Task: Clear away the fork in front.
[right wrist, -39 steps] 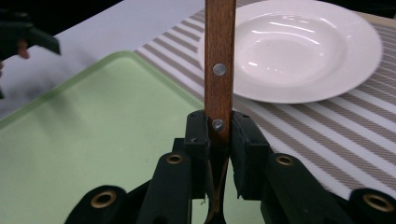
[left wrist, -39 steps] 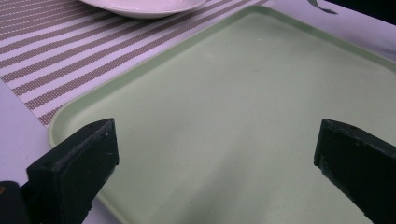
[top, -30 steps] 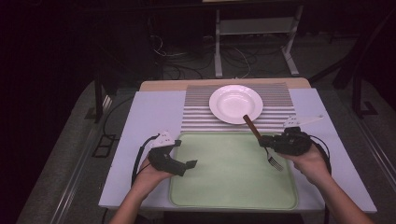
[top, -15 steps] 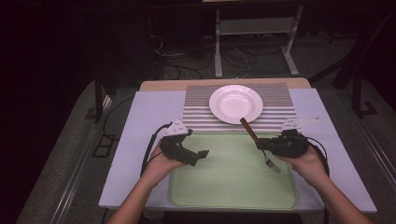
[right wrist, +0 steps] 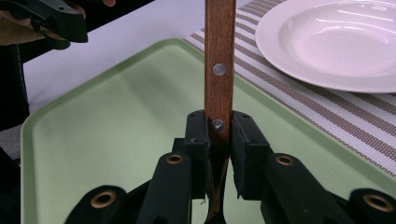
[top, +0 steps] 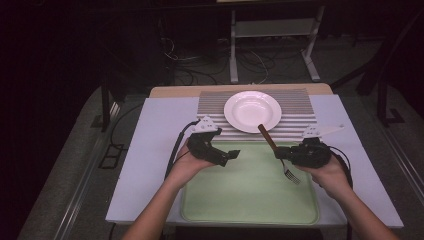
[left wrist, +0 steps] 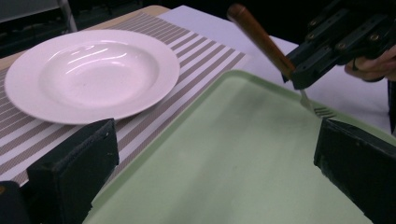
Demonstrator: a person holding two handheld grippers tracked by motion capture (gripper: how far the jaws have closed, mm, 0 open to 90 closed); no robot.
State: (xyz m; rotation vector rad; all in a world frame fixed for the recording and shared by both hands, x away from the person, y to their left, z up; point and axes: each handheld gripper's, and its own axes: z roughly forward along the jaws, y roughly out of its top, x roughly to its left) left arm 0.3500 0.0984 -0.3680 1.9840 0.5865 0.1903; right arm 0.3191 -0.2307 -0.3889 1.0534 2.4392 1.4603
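Left tool point(top: 231, 155): jaws wide apart with nothing between them, raised over the near-left corner of the green tray point(top: 250, 200), nose aimed across toward the other hand. Empty and angled that way, it looks ready to help with the fork rather than to pick up anything of its own.

Plate point(top: 252, 110): white, empty, sitting on the striped mat point(top: 210, 102) just beyond both tools, slightly nearer the left one. My guess is that it is where the fork is headed.

Tray: directly beneath both tools, bare green surface, lying on the white counter point(top: 155, 145).

Fork point(top: 276, 150): clamped in the right tool, lifted above the tray. Its long axis runs on a slant: the brown wooden handle point(right wrist: 219, 65) sticks up and away toward the plate, while the metal tines point(top: 291, 175) hang down and back toward the person, just over the tray.

Right tool point(top: 279, 152): jaws pinched narrow on the lower end of the fork's handle, near a rivet, as the right gripper view shows. Gripping there leaves most of the handle free beyond the jaws, which I judge gives the left tool room to take hold.

Right hand point(top: 325, 167): wrapped round the tool body, above the right edge of the tray.
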